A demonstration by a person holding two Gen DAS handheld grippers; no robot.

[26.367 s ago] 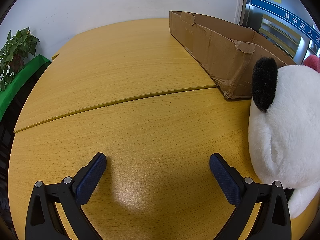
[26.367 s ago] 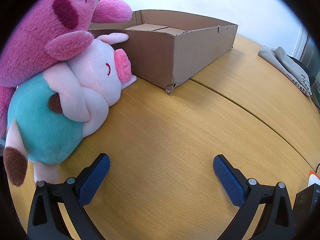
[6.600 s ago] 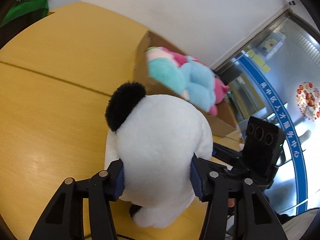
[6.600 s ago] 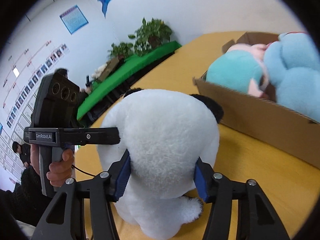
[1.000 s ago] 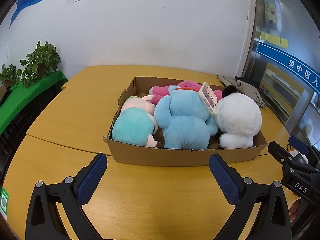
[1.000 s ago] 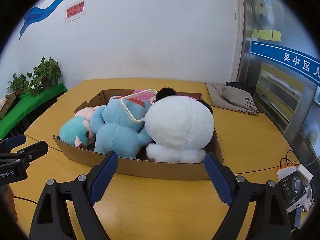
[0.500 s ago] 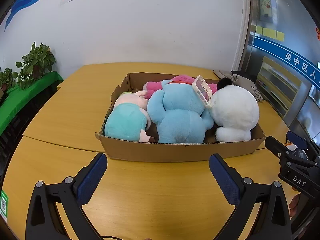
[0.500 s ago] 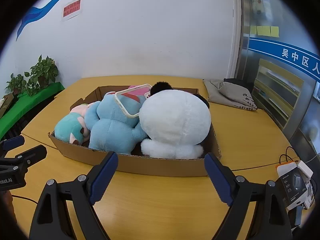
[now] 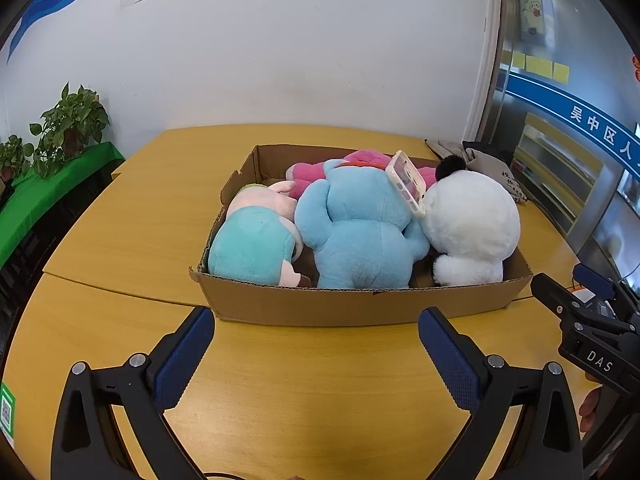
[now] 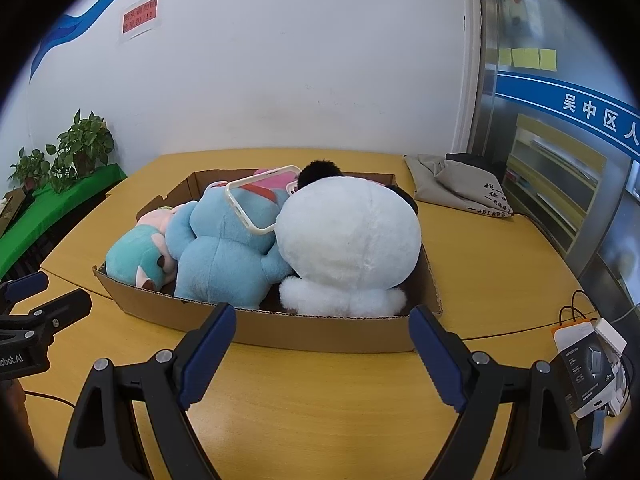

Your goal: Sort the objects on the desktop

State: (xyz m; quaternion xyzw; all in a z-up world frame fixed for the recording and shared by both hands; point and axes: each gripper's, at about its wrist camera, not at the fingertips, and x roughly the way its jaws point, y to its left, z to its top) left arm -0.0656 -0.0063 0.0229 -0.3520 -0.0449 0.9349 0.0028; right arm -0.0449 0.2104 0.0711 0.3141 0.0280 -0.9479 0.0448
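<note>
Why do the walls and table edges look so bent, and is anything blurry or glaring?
Left wrist view: the fisheye lens bows the door frame and table edge, with dark corners; the cardboard box and plush toys look sharp. Right wrist view: the same bending inside a black circular border, soft even light, only faint sheen on the tabletop, no motion blur.

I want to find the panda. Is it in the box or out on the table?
In the box. The white panda plush sits inside the cardboard box, at its right end, pressed against the blue plush.
</note>
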